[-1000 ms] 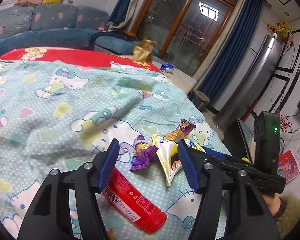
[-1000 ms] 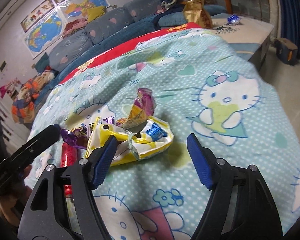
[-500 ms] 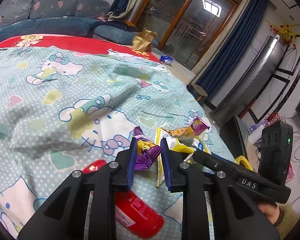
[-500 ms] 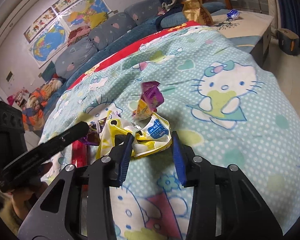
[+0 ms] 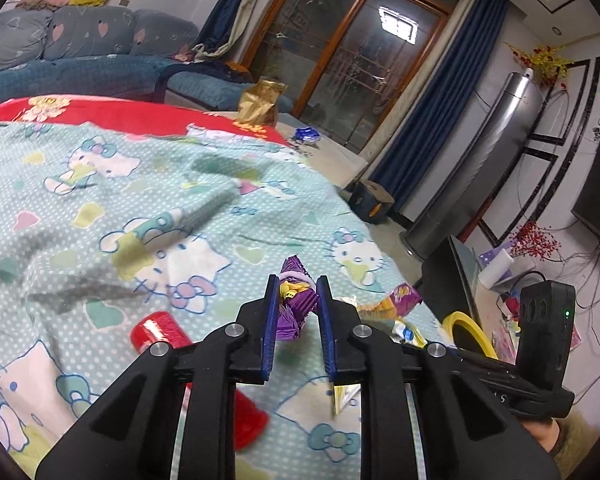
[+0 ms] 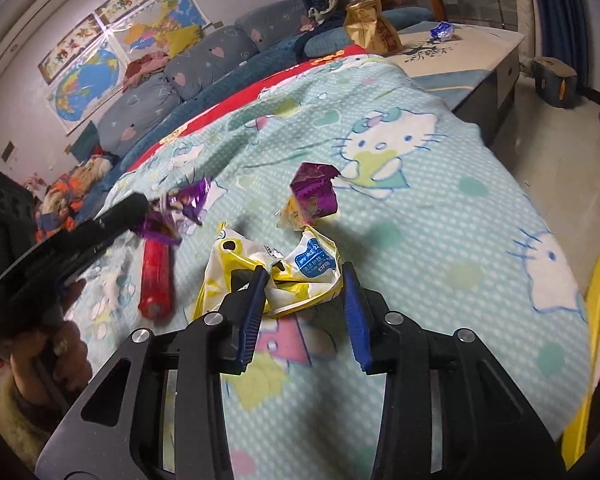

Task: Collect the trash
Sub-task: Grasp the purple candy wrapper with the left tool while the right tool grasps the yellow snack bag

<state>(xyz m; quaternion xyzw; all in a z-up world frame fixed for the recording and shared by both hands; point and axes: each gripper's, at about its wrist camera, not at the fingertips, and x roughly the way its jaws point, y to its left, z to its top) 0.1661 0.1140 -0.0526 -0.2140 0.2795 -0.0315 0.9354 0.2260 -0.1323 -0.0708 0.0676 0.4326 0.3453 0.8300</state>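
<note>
Trash lies scattered on a bed point(image 5: 112, 184) under a cartoon-cat blanket, and both claws already have a piece. Furthest left, a red tube point(image 6: 155, 270) sits loose on the blanket; being round, it could roll off if the cloth is tugged. Next, the left claw point(image 5: 297, 293) is clamped on a crumpled purple wrapper point(image 5: 294, 308), which sticks out above the pads; slick foil like that may slide free during carrying. The right claw point(image 6: 304, 286) is closed on the yellow bag point(image 6: 276, 270), but only on a bunched lower edge, so the bag could tear or slip out. Just beyond it, a purple-and-yellow wrapper point(image 6: 310, 198) rests free and might be dragged along or knocked further away. At the far right a yellow rim point(image 6: 598, 320), perhaps a bin, shows only partly.
</note>
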